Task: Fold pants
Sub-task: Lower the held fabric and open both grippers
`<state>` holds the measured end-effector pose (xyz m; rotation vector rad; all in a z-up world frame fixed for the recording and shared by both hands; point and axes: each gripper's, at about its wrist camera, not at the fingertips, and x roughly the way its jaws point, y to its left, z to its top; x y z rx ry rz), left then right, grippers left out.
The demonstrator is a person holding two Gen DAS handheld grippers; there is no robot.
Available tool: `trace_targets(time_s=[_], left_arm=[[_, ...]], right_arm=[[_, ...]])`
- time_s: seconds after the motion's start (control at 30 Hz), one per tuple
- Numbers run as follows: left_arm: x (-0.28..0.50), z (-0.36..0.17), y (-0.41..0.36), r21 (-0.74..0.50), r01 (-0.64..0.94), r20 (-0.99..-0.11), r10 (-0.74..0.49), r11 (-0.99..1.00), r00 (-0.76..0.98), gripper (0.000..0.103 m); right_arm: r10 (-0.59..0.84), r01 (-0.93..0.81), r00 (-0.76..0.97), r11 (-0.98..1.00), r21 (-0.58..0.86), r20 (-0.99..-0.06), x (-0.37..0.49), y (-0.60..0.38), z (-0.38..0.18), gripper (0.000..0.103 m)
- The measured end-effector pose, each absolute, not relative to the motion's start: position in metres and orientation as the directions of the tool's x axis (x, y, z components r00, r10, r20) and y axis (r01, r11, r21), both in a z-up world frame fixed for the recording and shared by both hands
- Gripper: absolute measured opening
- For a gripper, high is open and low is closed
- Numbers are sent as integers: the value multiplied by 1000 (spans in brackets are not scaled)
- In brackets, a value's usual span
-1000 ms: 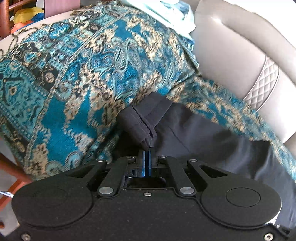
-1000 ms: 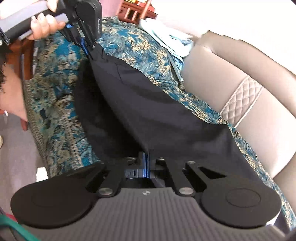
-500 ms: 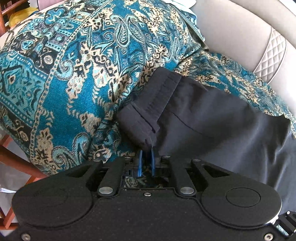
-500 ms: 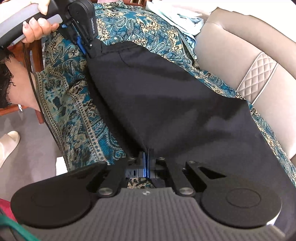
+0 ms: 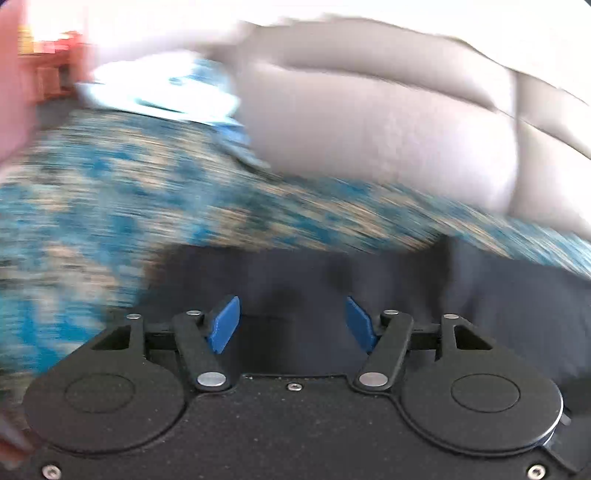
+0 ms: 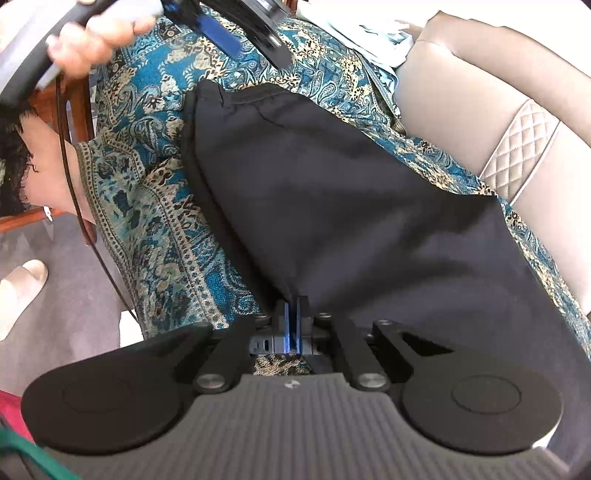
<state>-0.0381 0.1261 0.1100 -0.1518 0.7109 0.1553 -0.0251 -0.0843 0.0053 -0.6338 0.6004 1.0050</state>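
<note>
The black pants (image 6: 351,192) lie flat on a blue patterned throw (image 6: 155,206) that covers a sofa seat. My right gripper (image 6: 293,314) is shut on the near edge of the pants. My left gripper (image 5: 291,321) is open and empty, its blue pads (image 5: 223,325) spread wide above the dark cloth (image 5: 295,280); that view is blurred by motion. In the right wrist view the left gripper (image 6: 236,33) hangs lifted above the far corner of the pants (image 6: 210,92), apart from it.
The beige sofa back (image 6: 480,92) with a quilted strip (image 6: 524,147) runs along the right. Light blue clothes (image 6: 369,33) lie at the far end. A wooden chair frame (image 6: 77,107) and grey floor (image 6: 55,288) are at the left.
My left gripper has opened, let go of the pants' far corner and lifted away. The corner now lies flat on the throw. My right gripper still holds the near edge.
</note>
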Motion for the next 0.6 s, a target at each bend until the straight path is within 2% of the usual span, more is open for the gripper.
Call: trace_targets(time_s=[0.07, 0.2, 0.3, 0.47, 0.5, 0.57, 0.6], left_arm=[[-25, 98, 108, -101, -84, -681, -7, 991, 732, 57], [-3, 69, 79, -112, 11, -738, -91, 994, 669, 44], [1, 52, 68, -132, 39, -763, -126, 991, 634, 44], [0, 34, 58, -61, 79, -773, -97, 995, 627, 44], [-2, 33, 55, -41, 89, -769, -89, 995, 633, 45], [-6, 29, 50, 4, 108, -758, -67, 994, 648, 47], [-5, 29, 49, 25, 109, -754, -53, 994, 655, 52]], right_arm=[[578, -901, 401, 389, -192, -711, -24, -85, 5, 10], [600, -910, 394, 363, -202, -696, -26, -85, 2, 12], [604, -912, 393, 355, -207, -694, -27, -86, 2, 12], [615, -919, 370, 351, -179, -696, -22, -90, 5, 15], [619, -921, 363, 351, -168, -696, -20, -92, 6, 32], [626, -926, 347, 348, -148, -699, -17, -95, 6, 38], [628, -928, 338, 345, -138, -702, -15, -96, 7, 45]])
